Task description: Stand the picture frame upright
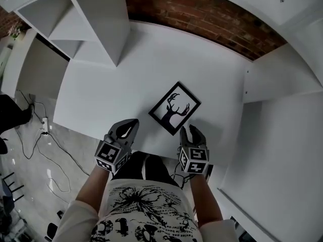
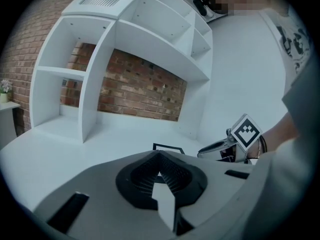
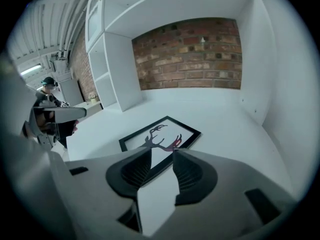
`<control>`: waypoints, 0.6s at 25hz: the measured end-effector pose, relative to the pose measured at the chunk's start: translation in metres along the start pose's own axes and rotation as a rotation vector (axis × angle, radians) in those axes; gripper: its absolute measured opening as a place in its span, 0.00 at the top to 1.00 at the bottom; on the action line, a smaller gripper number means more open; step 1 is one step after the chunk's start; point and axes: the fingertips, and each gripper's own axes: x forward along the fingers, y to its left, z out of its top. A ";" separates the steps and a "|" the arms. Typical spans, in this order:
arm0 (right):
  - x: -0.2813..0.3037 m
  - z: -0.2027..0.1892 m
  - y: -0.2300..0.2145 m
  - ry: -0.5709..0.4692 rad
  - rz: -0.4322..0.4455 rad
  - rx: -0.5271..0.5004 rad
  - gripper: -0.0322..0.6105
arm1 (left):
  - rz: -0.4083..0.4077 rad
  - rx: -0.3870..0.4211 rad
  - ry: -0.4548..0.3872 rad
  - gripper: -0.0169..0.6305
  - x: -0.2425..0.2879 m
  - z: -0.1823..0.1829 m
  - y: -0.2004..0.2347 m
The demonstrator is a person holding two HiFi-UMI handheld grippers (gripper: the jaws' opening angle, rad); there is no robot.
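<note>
Seeing picture frame [image 1: 174, 108] lying flat on the white desk [image 1: 96, 100], turned diagonally, near the front edge. Holding right gripper [image 1: 189, 132] just short of the frame's near corner, jaws standing apart, pads touching nothing, frame edge showing through the gap. Keeping left gripper [image 1: 130, 127] off to the frame's left, apart from it, jaws pressed together, gripping nothing.
</note>
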 end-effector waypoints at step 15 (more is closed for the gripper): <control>0.054 -0.020 -0.024 0.109 -0.196 0.200 0.67 | 0.016 -0.078 0.048 0.96 -0.009 -0.030 0.020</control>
